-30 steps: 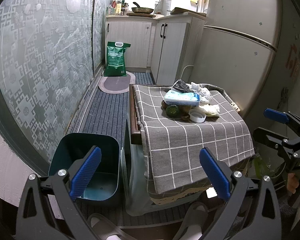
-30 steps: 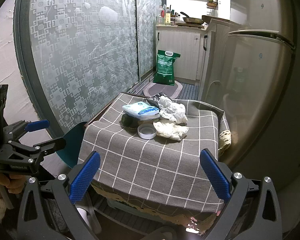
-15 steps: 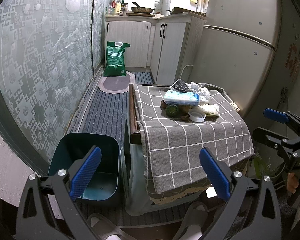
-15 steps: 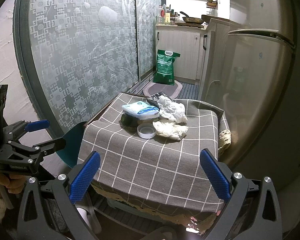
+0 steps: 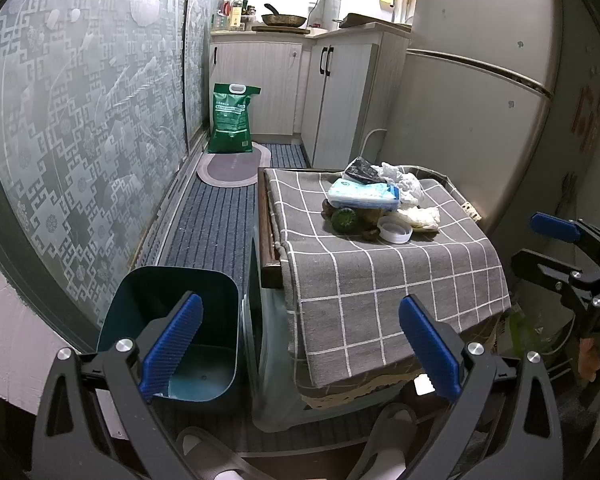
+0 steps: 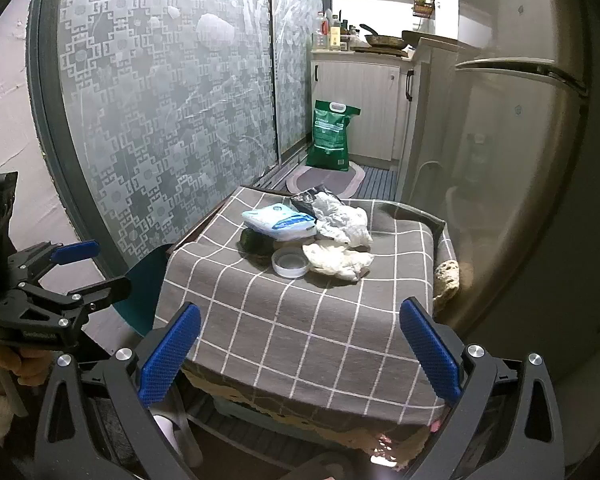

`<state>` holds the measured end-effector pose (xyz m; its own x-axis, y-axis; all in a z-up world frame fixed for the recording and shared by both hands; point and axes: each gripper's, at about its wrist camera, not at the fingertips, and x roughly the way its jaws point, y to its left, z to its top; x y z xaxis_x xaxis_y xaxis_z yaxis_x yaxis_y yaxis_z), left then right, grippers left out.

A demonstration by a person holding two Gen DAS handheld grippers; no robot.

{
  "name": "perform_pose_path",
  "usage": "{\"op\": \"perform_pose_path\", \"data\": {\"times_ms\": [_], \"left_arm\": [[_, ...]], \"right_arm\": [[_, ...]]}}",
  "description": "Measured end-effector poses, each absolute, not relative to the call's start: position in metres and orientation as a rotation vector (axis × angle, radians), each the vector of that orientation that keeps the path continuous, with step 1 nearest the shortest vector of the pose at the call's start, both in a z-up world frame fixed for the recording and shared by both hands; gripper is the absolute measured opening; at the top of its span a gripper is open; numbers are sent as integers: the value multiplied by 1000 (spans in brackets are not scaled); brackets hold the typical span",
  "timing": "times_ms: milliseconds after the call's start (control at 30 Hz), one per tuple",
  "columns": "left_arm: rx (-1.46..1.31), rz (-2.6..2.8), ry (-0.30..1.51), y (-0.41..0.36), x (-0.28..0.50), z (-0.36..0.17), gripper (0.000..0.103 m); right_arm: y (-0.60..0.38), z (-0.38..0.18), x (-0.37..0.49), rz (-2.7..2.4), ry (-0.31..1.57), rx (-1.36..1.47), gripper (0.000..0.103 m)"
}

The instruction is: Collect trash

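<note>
A heap of trash lies on a small table with a grey checked cloth (image 5: 364, 276) (image 6: 300, 320): a light blue wipes pack (image 5: 362, 194) (image 6: 280, 222), crumpled white plastic (image 5: 404, 180) (image 6: 342, 222), a white wad (image 6: 336, 260), a round white lid (image 5: 395, 229) (image 6: 290, 263), a dark green round thing (image 5: 344, 219) and a black wrapper (image 5: 360, 168). A dark teal bin (image 5: 172, 328) stands on the floor left of the table. My left gripper (image 5: 298, 340) is open and empty, over bin and table edge. My right gripper (image 6: 298, 354) is open and empty at the table's near edge.
A fridge (image 5: 480, 80) stands right of the table. A frosted patterned glass door (image 5: 80, 120) runs along the left. A green sack (image 5: 232, 118) and an oval mat (image 5: 228, 166) lie on the striped floor runner before white cabinets (image 5: 340, 92). Slippers (image 5: 388, 440) are below.
</note>
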<state>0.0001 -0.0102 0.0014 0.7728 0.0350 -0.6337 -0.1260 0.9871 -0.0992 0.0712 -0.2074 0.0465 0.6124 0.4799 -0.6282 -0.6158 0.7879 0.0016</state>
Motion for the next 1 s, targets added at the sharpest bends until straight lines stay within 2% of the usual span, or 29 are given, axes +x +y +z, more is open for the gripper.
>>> {"op": "perform_pose_path", "data": {"times_ms": [300, 367, 433, 533, 767, 1000], "left_arm": [[-130, 92, 685, -9, 2, 0, 100], [-126, 85, 683, -10, 3, 0, 97], [-126, 71, 683, -11, 4, 2, 87], [-125, 57, 677, -14, 6, 7, 84], [-102, 16, 679, -22, 21, 16, 79], [-63, -72, 704, -22, 46, 22, 57]], "right_arm": [[-222, 53, 73, 658, 644, -186, 100], [-224, 54, 73, 660, 645, -183, 100], [-224, 55, 73, 664, 645, -177, 100], [-225, 60, 74, 668, 649, -166, 99], [-216, 58, 84, 727, 715, -166, 90], [-204, 57, 110, 736, 753, -222, 78]]}}
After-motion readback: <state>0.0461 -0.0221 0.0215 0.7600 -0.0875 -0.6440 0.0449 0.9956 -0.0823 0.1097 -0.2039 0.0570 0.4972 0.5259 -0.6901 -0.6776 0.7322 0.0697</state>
